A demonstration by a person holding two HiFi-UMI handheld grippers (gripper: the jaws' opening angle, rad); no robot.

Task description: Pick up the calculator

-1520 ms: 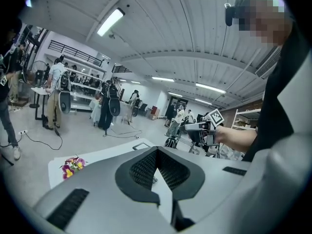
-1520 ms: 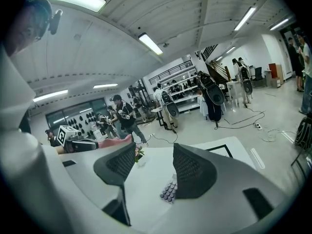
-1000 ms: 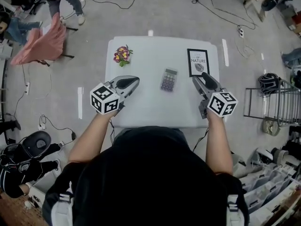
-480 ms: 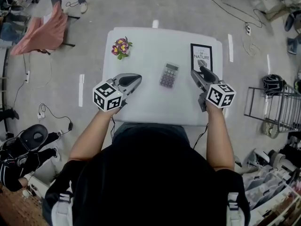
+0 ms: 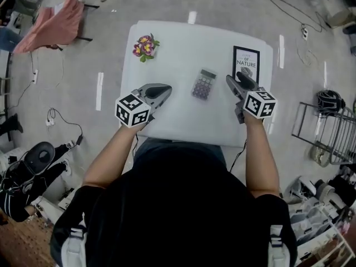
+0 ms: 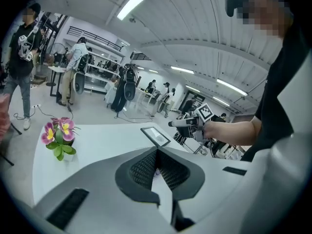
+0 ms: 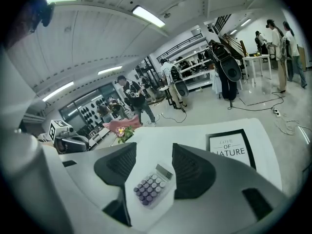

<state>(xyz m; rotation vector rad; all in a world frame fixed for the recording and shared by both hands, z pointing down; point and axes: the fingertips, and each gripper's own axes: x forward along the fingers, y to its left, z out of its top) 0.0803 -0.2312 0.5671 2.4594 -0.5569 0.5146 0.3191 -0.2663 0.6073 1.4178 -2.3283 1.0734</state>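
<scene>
The calculator (image 5: 203, 84), grey with purple keys, lies flat near the middle of the white table (image 5: 183, 43). My right gripper (image 5: 233, 80) hovers just to its right, open and holding nothing. In the right gripper view the calculator (image 7: 152, 185) shows in the gap between the two open jaws of that gripper (image 7: 153, 167). My left gripper (image 5: 164, 88) is over the table's left front, left of the calculator and apart from it. Its jaws (image 6: 157, 152) meet at the tips, shut on nothing.
A small pot of pink and yellow flowers (image 5: 144, 45) stands at the table's far left. A black-framed print (image 5: 246, 64) lies at the far right, just beyond the right gripper. Around the table are floor cables, a pink-draped chair (image 5: 54, 24) and a wire rack (image 5: 328, 132).
Both grippers have edged a little forward over the table, the right one closer to the calculator. The calculator has stayed where it was. Jaw states look unchanged.
</scene>
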